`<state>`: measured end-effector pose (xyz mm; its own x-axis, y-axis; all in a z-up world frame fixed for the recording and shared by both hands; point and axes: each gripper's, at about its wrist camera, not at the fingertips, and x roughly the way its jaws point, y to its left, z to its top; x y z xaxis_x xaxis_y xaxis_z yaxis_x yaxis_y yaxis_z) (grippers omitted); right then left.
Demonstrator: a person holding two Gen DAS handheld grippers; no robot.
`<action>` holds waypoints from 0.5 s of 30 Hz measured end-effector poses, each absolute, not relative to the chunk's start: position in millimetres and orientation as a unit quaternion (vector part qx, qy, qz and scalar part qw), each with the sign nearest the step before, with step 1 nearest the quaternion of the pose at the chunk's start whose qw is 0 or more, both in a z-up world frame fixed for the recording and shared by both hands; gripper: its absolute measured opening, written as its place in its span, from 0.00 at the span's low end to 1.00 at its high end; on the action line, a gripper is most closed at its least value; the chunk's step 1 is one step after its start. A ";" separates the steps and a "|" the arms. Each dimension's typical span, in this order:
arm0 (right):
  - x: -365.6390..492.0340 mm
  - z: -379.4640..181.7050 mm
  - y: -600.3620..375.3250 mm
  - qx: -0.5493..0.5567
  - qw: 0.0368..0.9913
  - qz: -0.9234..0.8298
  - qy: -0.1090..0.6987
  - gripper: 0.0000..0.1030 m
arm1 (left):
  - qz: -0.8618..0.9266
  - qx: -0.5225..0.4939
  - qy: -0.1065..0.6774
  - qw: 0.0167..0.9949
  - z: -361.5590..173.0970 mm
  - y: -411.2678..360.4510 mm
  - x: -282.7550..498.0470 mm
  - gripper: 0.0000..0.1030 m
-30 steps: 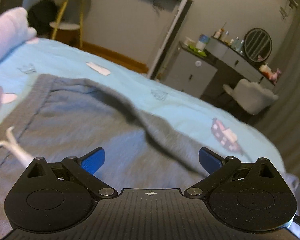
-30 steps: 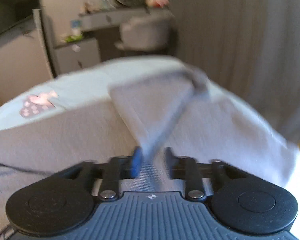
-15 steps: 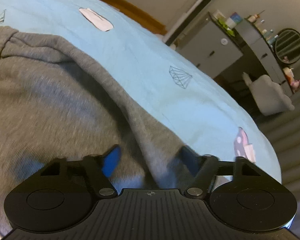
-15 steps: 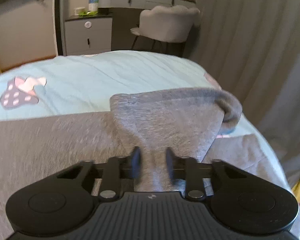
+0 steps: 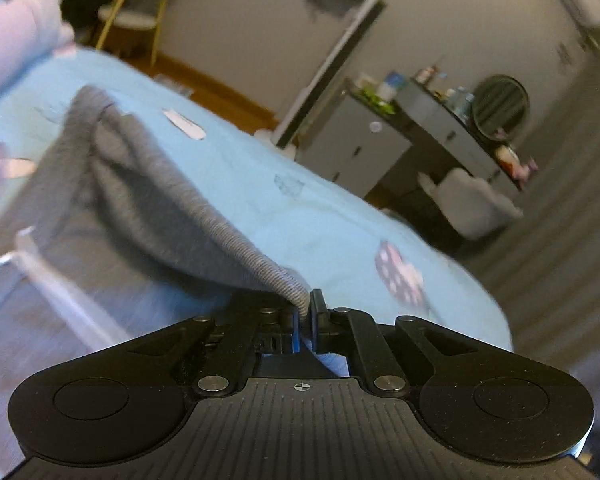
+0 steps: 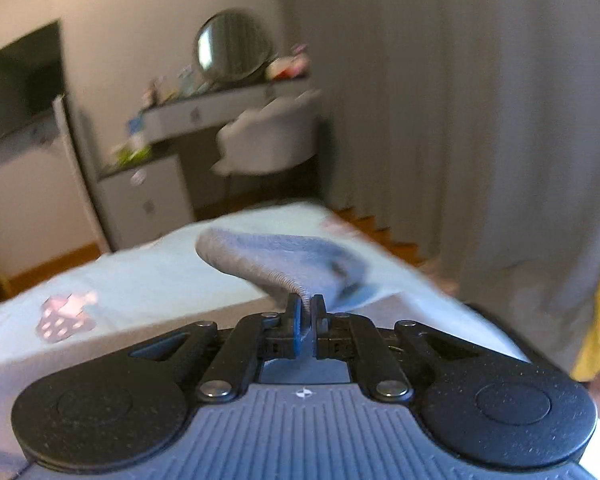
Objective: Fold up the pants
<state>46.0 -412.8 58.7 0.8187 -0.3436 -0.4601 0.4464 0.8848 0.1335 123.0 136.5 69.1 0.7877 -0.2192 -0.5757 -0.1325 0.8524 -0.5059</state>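
Grey sweatpants [image 5: 132, 200] lie on a light blue bed sheet [image 5: 300, 208]. My left gripper [image 5: 306, 312] is shut on the ribbed waistband edge and lifts it off the bed, so the fabric drapes back to the left. A white drawstring [image 5: 40, 256] hangs at the left. My right gripper [image 6: 306, 312] is shut on a ribbed leg end of the pants [image 6: 276, 260], raised above the bed.
The bed's end edge [image 5: 496, 320] is to the right. Beyond it stand a grey dresser [image 5: 364, 148], a vanity with a round mirror [image 5: 500, 106] and a white chair [image 6: 268, 140]. Grey curtains [image 6: 460, 120] hang at the right. A pillow [image 5: 16, 52] lies at the far left.
My left gripper has closed on the waistband edge and lifted it. My right gripper keeps its hold on the leg end and has risen, with the view now tilted up toward the room.
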 end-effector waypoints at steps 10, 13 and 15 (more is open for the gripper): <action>-47.5 2.5 -493.4 0.313 0.876 -0.250 0.268 0.15 | 0.047 -0.199 0.424 0.882 7.8 111.9 21.0 0.33; -52.1 -11.2 -489.8 0.340 0.870 -0.225 0.277 0.31 | 0.081 -0.213 0.400 0.888 15.1 128.2 16.6 0.55; -53.0 -19.8 -487.9 0.353 0.865 -0.222 0.280 0.31 | 0.093 -0.201 0.396 0.891 17.4 133.3 17.1 0.55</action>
<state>-53.0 -487.9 -19.8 0.7448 -0.1867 -0.6407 0.5818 0.6518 0.4864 17.1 133.3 17.4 0.6691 0.0064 -0.7431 -0.3249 0.9018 -0.2848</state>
